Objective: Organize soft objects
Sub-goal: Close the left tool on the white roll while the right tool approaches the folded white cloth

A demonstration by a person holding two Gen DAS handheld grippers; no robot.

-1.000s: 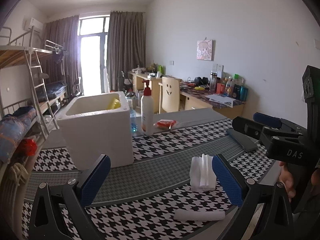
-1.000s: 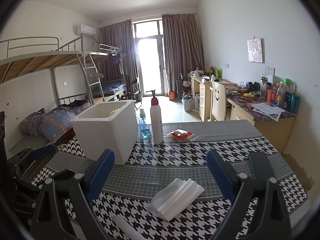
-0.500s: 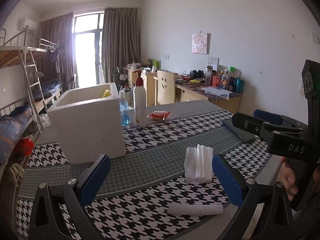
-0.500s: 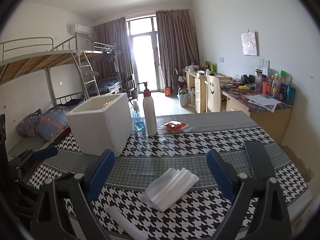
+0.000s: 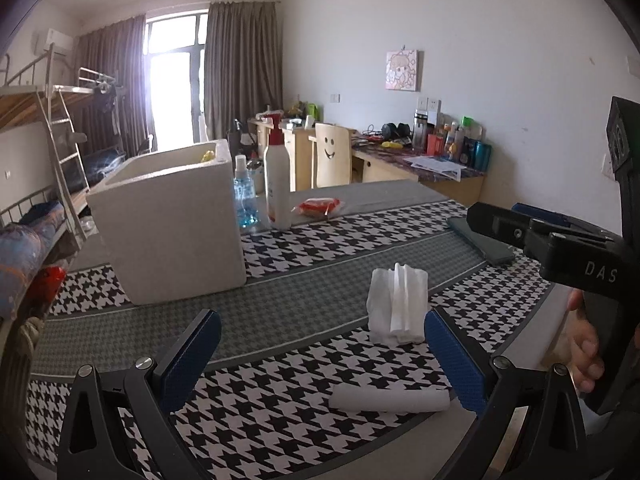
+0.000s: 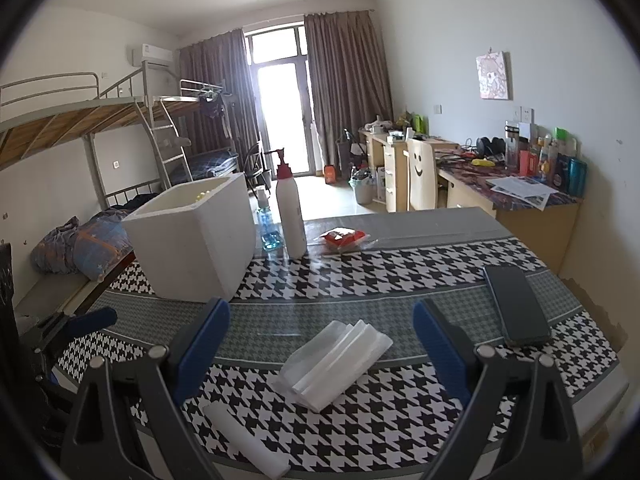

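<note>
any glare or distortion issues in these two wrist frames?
Left wrist view: the window is blown out with haze spreading over the curtains; fisheye vignette darkens the corners. Right wrist view: the same window is overexposed, and the table edge bows; the white foam pieces stay sharp.

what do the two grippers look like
Both are black plastic frames with silver screws at the joints. Each has two flat fingers faced with blue textured pads. In the left wrist view, the left gripper fills the foreground; the right gripper shows side-on, its body marked DAS in pale letters. A hand grips its handle; no sleeve or cable shows.
</note>
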